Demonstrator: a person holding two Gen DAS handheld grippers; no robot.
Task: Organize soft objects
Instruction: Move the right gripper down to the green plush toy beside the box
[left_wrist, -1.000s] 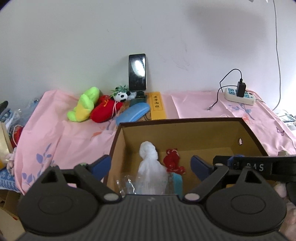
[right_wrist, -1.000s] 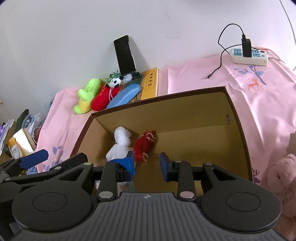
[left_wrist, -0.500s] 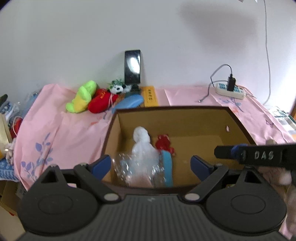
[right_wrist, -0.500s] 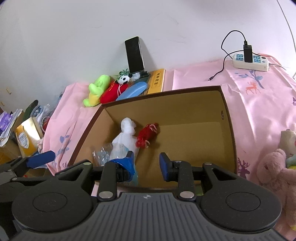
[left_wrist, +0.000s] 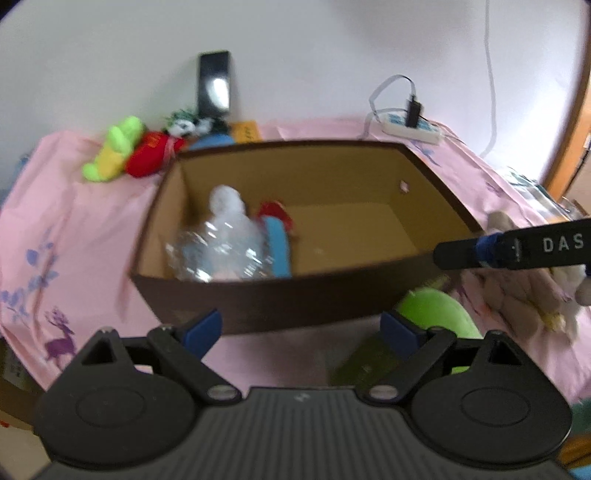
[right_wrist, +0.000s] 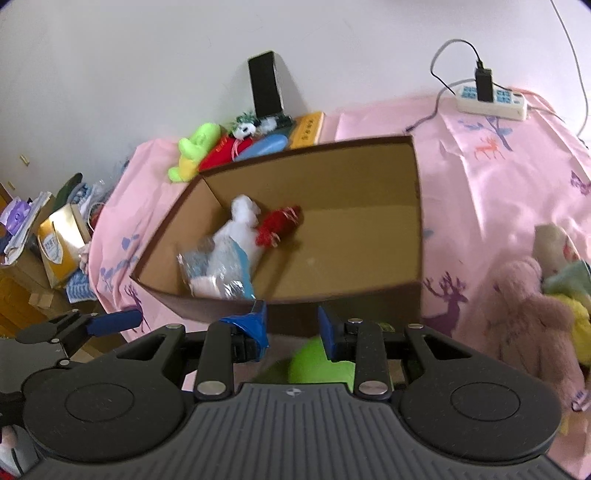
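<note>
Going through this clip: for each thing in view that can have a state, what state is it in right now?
Cardboard box: open-topped, partly filled, right half bare.
White plush: lying in the box.
Red plush: lying in the box beside the white one.
Charger: plugged into the power strip.
Phone: propped upright against the wall.
Left gripper: open, empty.
Right gripper: open, empty, above a green plush.

The white letters "DAS" stood on the black finger of the right gripper (left_wrist: 517, 247), which reached in from the right edge of the left wrist view. The yellow box (right_wrist: 307, 130) near the wall carried dark characters down its top, but they were too small to read. A printed label on the golden bag (right_wrist: 55, 247) was also unreadable.
</note>
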